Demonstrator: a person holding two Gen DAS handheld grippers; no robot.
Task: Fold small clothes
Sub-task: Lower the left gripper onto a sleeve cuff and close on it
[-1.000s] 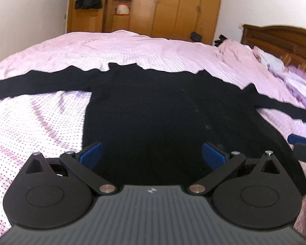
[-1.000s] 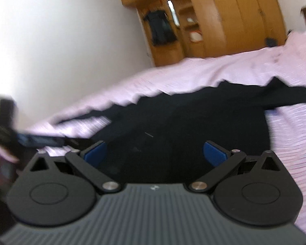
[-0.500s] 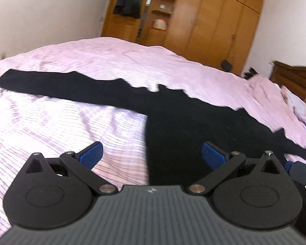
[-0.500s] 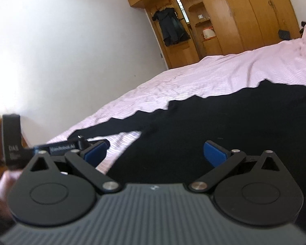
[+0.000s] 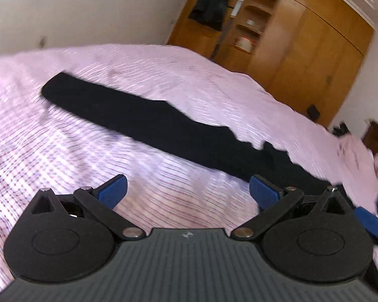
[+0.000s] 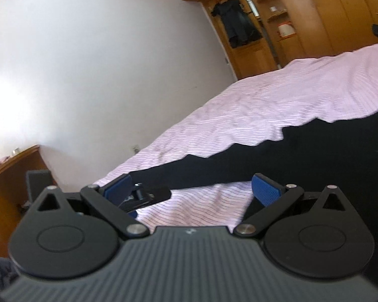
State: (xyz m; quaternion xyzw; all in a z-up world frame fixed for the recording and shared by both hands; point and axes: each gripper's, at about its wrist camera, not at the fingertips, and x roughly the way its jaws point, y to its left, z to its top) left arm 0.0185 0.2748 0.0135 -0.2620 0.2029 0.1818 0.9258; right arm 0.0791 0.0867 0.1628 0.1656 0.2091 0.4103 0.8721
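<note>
A black long-sleeved garment [image 5: 163,123] lies flat on a bed [image 5: 50,151] covered in pink sheeting with fine stripes and dots. One long, narrow sleeve [image 5: 93,98] stretches straight out across the fabric. The left claw [image 5: 187,191], with ribbed blue pads, is spread wide above the sheet near the sleeve. The right claw [image 6: 191,192] is likewise spread, empty, over the garment's edge. Glossy wooden wardrobes [image 5: 302,50] stand behind.
</note>
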